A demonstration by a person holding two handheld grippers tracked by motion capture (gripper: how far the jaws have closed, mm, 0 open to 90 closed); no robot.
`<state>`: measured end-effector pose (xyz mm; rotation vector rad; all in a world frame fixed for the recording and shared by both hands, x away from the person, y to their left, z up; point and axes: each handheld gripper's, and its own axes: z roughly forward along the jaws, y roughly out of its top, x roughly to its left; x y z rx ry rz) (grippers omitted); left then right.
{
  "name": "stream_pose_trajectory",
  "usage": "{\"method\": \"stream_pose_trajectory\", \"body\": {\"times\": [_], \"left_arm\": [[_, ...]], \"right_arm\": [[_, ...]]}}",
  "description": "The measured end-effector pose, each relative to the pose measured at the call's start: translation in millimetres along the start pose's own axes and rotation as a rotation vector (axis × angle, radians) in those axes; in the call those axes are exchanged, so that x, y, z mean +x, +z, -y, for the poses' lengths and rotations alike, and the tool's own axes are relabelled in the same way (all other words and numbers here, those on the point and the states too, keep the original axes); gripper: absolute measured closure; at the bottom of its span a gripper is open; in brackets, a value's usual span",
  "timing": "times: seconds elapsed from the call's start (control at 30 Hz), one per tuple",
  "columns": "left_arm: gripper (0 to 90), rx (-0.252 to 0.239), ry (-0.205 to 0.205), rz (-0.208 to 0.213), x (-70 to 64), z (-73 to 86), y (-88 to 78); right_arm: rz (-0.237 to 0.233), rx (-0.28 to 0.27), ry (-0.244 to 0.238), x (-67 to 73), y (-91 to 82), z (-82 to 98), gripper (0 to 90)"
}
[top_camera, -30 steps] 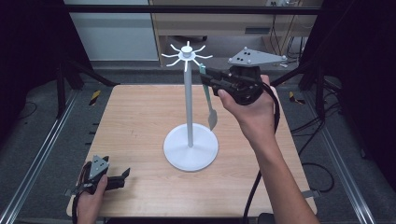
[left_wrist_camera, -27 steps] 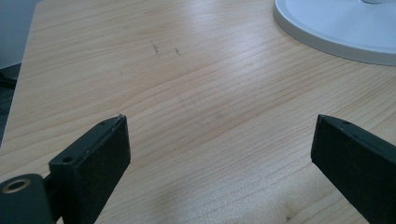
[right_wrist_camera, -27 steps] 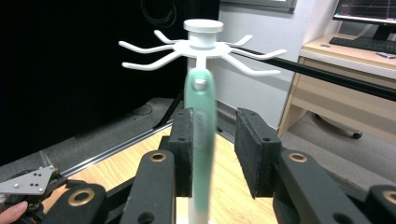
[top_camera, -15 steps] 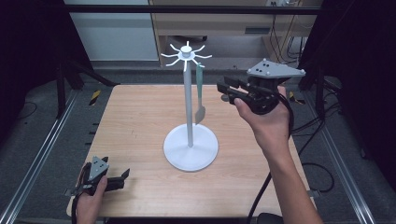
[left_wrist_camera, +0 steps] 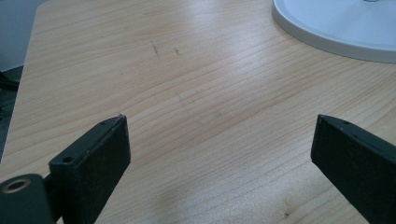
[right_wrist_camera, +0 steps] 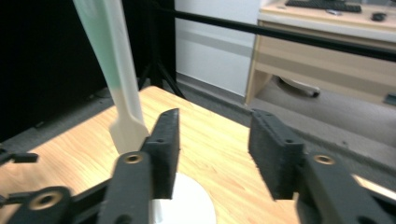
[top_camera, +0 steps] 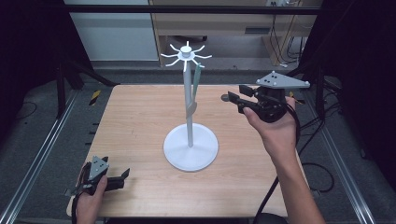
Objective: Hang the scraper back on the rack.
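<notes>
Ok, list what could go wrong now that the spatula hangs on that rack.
1. The spatula hangs from one thin prong of the white rack; it might swing and slip off.
2. The right gripper, whose jaws have just been opening with nothing between them, sits close beside the spatula; a careless pull-back could knock it or tip the tall rack.
3. The left gripper rests open near the table edge and could slide off.
</notes>
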<state>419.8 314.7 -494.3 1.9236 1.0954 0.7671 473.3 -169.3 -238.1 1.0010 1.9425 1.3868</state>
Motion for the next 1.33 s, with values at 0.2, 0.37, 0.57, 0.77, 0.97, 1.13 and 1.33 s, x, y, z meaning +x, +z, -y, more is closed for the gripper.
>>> {"method": "stream_pose_trajectory", "body": {"times": [0.2,0.37,0.57,0.77,0.97,1.13,1.33], "left_arm": [[4.4,0.002,-0.001,0.003,0.1,0.2,1.1],[4.2,0.002,-0.003,0.0,1.4,0.5,0.8],[4.0,0.001,-0.016,-0.008,5.0,1.6,-0.5],[3.9,0.006,-0.013,-0.006,3.5,1.5,0.3],[3.9,0.01,-0.004,-0.007,2.7,1.5,0.5],[3.9,0.005,-0.007,-0.009,3.0,1.3,0.5],[3.9,0.008,-0.001,-0.006,2.6,0.3,1.2]], "right_arm": [[0.05,0.038,0.024,-6.2,6.6,28.3,37.6],[0.098,0.042,0.035,-10.1,10.0,53.8,27.7],[0.141,0.041,0.06,-18.7,12.4,88.4,14.0],[0.136,0.078,0.094,-25.0,18.4,129.4,8.2],[0.123,0.102,0.099,-20.0,23.1,175.9,7.8],[0.119,0.113,0.114,-18.7,26.6,195.3,9.5],[0.176,0.128,0.123,-14.7,34.4,218.4,14.7]]}}
